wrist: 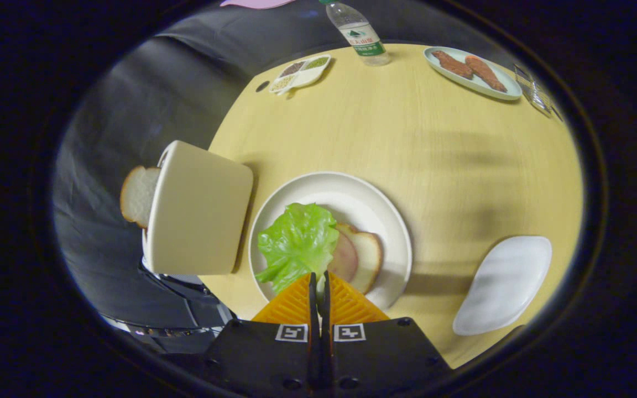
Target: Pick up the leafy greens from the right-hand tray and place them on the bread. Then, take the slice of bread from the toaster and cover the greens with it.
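A bright green lettuce leaf [296,243] hangs over the white round plate [351,190], covering the left part of a bread slice [372,255] topped with a pink ham slice [344,258]. My gripper [319,276] is shut on the leaf's near edge, its fingertips pressed almost together just above the plate's front. To the left of the plate stands a cream toaster [199,213], with a slice of white bread [137,194] sticking out of its slot. The white tray [504,284] to the right of the plate holds nothing.
Across the round wooden table [440,166] stand a water bottle [358,34], an oval dish with two brown pieces of food [470,69] and a small divided dish of grains [300,72]. A clear object [537,95] lies at the table's far right rim.
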`<state>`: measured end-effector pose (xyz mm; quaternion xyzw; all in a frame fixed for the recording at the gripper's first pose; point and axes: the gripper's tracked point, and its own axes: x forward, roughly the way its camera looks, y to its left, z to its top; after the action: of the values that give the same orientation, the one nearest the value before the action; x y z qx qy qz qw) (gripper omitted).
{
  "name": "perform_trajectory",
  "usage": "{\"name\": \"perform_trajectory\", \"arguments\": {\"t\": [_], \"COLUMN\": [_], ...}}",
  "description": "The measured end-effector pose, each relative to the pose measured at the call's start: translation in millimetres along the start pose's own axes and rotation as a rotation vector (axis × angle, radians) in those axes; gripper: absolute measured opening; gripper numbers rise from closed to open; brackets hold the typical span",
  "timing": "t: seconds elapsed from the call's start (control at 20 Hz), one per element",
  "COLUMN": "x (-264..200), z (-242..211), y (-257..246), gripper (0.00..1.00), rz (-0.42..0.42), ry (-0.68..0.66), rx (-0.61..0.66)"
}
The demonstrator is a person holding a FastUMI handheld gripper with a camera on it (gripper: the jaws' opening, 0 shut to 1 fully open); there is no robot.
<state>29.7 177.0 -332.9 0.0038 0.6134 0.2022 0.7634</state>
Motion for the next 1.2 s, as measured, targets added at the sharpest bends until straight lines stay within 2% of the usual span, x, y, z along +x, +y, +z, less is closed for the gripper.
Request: {"name": "perform_trajectory", "arguments": {"t": [0.4, 0.7, 1.05, 1.2], "x": [13.6, 5.5, -25.5, -37.3], "z": [-9.9, -8.1, -5.6, -21.5], "y": [-18.0, -22.4, 7.5, 27.8], "gripper": [0.04, 0.19, 0.71, 0.94], "rz": [-0.136, -0.178, -0.088, -0.063], "ry": [0.030, 0.002, -0.032, 0.030], "rx": [-0.052, -0.065, 0.079, 0.108]}}
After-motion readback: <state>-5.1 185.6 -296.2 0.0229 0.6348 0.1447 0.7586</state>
